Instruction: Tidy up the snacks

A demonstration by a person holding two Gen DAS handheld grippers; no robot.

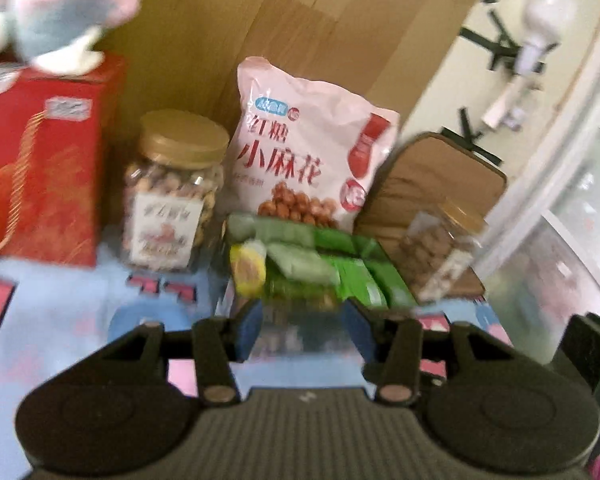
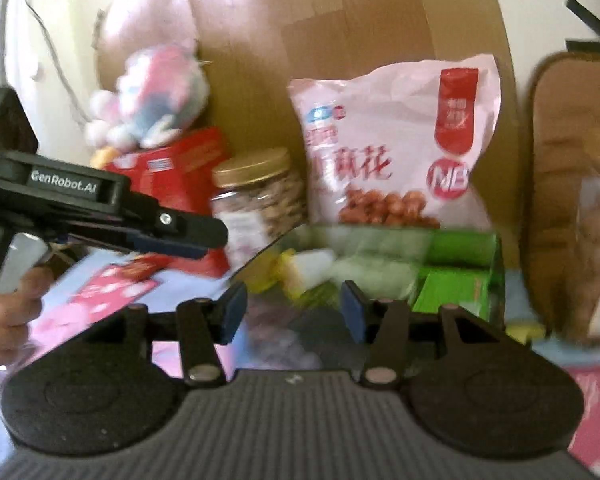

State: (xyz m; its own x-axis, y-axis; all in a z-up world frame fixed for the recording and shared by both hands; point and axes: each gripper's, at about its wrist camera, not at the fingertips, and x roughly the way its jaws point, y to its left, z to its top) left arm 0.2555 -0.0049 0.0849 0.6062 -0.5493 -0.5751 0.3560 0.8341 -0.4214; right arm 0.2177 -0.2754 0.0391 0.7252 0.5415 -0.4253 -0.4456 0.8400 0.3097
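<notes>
The left claw [image 1: 302, 330] is held released, its blue pads apart just short of a clear tray [image 1: 300, 320] of green-wrapped snacks [image 1: 340, 272]. The right claw [image 2: 292, 312] is likewise seen spread and unladen before the same tray. Behind the tray, toward the desk's far edge, a pink snack bag [image 1: 308, 152] is propped against cardboard. A gold-lidded jar [image 1: 172, 192] is placed beside the bag, next to a red box [image 1: 40, 160]. The images are blurred.
</notes>
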